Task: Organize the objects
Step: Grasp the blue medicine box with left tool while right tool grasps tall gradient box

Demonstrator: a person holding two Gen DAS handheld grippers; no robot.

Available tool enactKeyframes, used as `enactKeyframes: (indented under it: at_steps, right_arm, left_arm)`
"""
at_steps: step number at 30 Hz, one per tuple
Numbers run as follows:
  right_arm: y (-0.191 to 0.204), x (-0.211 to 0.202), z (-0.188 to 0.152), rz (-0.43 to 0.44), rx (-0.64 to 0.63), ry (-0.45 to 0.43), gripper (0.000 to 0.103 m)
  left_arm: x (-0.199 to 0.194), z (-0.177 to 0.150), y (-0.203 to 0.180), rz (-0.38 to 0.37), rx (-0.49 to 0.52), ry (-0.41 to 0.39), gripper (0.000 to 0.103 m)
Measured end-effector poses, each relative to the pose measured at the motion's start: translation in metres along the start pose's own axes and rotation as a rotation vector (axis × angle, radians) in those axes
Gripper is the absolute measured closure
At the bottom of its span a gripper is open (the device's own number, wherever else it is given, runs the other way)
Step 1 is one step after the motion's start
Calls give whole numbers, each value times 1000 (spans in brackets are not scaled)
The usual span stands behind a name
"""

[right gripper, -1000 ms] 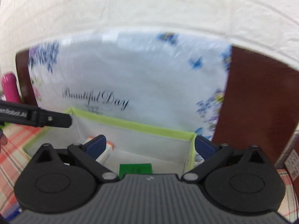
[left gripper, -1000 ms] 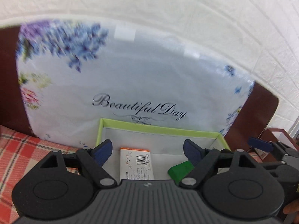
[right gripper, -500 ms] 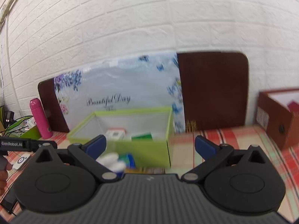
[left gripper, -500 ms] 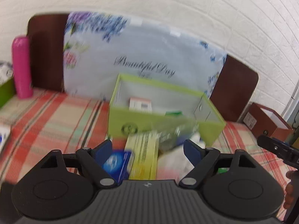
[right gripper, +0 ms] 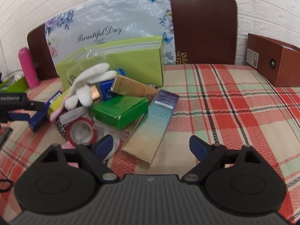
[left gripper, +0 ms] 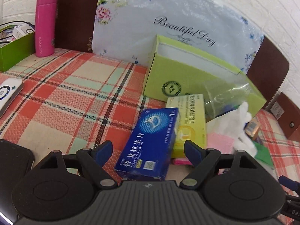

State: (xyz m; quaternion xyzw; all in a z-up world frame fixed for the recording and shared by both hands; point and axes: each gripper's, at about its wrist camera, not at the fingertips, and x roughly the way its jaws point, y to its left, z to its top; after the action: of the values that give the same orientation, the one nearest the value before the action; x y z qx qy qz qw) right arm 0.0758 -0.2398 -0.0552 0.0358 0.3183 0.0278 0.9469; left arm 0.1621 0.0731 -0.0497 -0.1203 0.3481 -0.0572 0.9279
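Blue medicine carton (left gripper: 151, 142): lay just in front of the lime-green storage box (left gripper: 187, 78), between our left gripper (left gripper: 148, 150)'s wide, empty jaws. We judged it light, stiff, crushable; best pinched across its long sides. Right gripper (right gripper: 151, 146) was closing, nothing gripped.

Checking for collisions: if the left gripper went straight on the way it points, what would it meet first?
Probably the blue medicine box, lying between the left gripper's open fingers; depth is unclear.
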Motion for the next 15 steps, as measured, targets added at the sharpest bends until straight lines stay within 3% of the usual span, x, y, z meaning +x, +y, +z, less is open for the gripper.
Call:
enactKeyframes:
  at_steps: [4, 6, 8, 15]
  right_arm:
    - [5, 16, -1, -9, -28, 15, 23]
    - [3, 23, -1, -9, -21, 29, 32]
    - [0, 24, -2, 15, -19, 43, 53]
    - [-14, -5, -16, 8, -56, 65, 61]
  left_arm:
    - [8, 3, 11, 11, -27, -7, 16]
    - [9, 3, 15, -4, -35, 3, 18]
    - [9, 3, 19, -27, -33, 13, 41]
    - [-15, -16, 8, -24, 86, 68, 44]
